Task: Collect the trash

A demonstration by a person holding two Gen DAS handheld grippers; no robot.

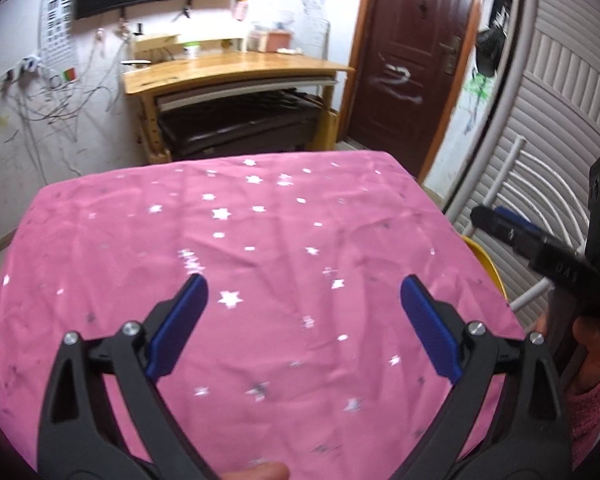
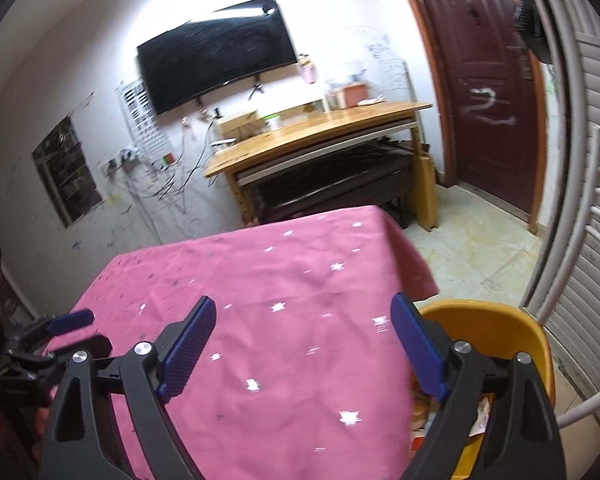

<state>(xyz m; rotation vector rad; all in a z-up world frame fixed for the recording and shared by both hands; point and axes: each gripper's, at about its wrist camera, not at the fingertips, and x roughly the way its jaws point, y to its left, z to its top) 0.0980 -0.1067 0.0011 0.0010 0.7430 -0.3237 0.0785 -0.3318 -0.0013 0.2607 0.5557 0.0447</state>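
- Both tongs stand wide with nothing between the blue pads: the left tongs (image 1: 304, 296) hang over the pink star-printed cloth (image 1: 260, 232) covering the bench, and the right tongs (image 2: 304, 320) hang over its right-hand edge.
- The collected trash, crumpled paper scraps (image 2: 482, 410), lies in the round yellow plastic bin (image 2: 500, 320) just below and behind the right finger of the right tongs; the cloth ahead of both tongs looks bare.
- Risk: that right finger hangs close over the bin rim, so a careless swing may knock the bin and spill the scraps.
- Risk: a low pass may snag the loose, creased cloth and drag it off the bench.
- Blur may hide small leftover scraps.
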